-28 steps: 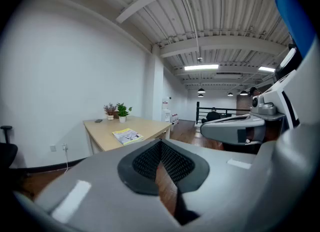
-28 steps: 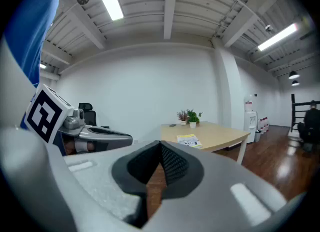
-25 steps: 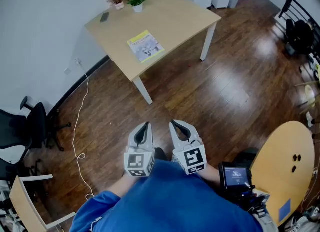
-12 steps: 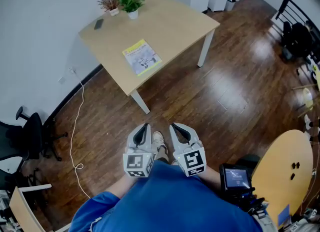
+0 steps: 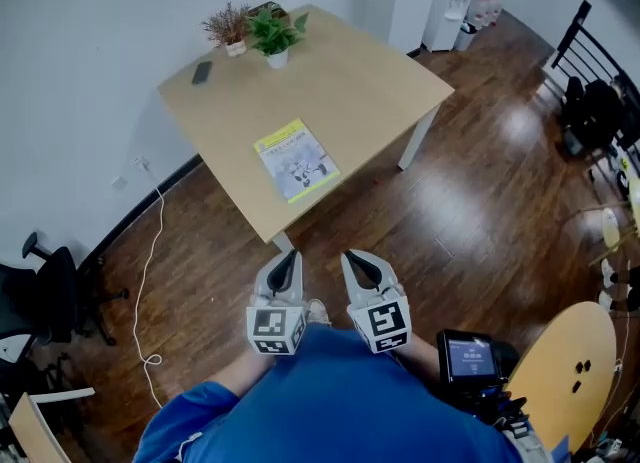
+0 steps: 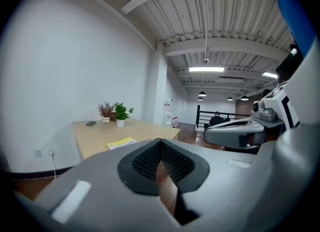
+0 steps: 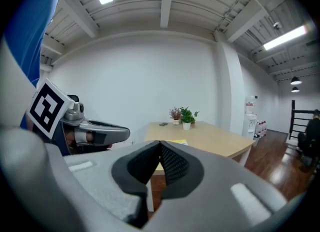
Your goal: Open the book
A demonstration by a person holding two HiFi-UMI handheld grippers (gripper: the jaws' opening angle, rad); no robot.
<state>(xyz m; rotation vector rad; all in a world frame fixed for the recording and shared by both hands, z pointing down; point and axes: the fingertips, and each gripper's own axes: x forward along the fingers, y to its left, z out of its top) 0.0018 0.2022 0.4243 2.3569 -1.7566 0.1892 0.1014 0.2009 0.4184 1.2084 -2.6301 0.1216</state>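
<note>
Left gripper point(image 6: 160, 141): jaws closed tip to tip, nothing between the pads. Right gripper point(image 7: 160, 143): the same, pads pressed together and empty. Both are held low and close to the person's body, side by side, tips pointing forward. They hang over the wooden floor point(image 5: 400, 211), well short of the table point(image 5: 350, 71).

Book point(image 5: 296, 159): closed, lying flat with its yellow cover up, on the part of the table nearest the person and close to that edge and corner. It sits at a slight angle to the table edge. Neither gripper is near it, and the task has not begun.

Farther back on the table, well apart from the book: a green plant point(image 5: 276, 33), a dried plant point(image 5: 229, 24) and a phone point(image 5: 202, 72). A cable point(image 5: 150, 261) trails across the floor to the left.

Handling, as a judgement:
- It looks thin, more a paperback or booklet than a hardback, so it is probably light and floppy.
- The cover may be glossy and could slip under the pads.
- It will likely slide on the smooth tabletop if pushed from one side.
- I cannot tell from here which long edge is the spine.

Where to grip, as a judgement:
- Open one gripper and catch only the cover at the free long edge or a free corner.
- Hold the book down near the spine with the closed tip of the other gripper.
- The cover lies flush with the pages, so getting a jaw under it is the hard part.
- Risks are pinching several pages together or creasing the cover.
</note>
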